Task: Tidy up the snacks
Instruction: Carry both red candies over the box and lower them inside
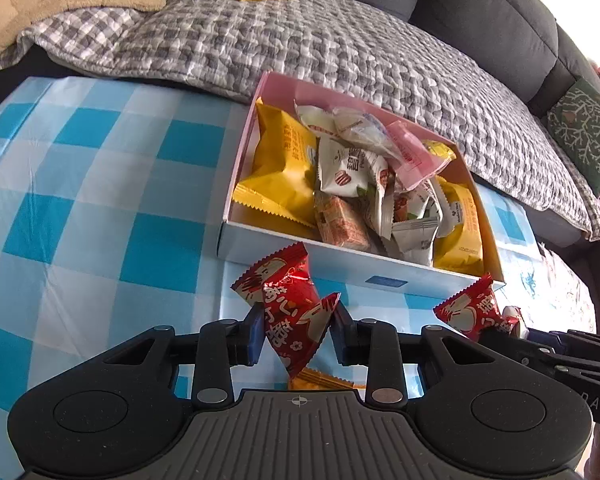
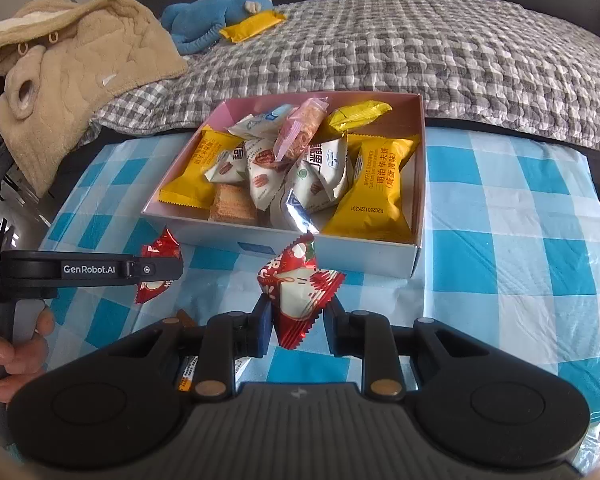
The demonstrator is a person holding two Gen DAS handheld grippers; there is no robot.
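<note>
A blue-and-white checked tablecloth [image 2: 500, 208] covers the table in front of a grey sofa [image 1: 480, 12] draped with a grey checked quilt [image 2: 400, 52]. One open box [image 2: 328, 250], pink inside, sits on the cloth, filled with mixed snacks; three yellow packets [image 2: 376, 188] show among white ones. A fourth yellow packet [image 2: 252, 26] lies on the quilt beside one blue plush toy [image 2: 216, 16] and one tan blanket [image 2: 80, 52]. Two red candy packets are in the air just short of the box: the left gripper [image 1: 298, 330] is clenched on one red packet [image 1: 292, 312], and the right gripper [image 2: 296, 320] is clenched on the other red packet [image 2: 300, 292].
</note>
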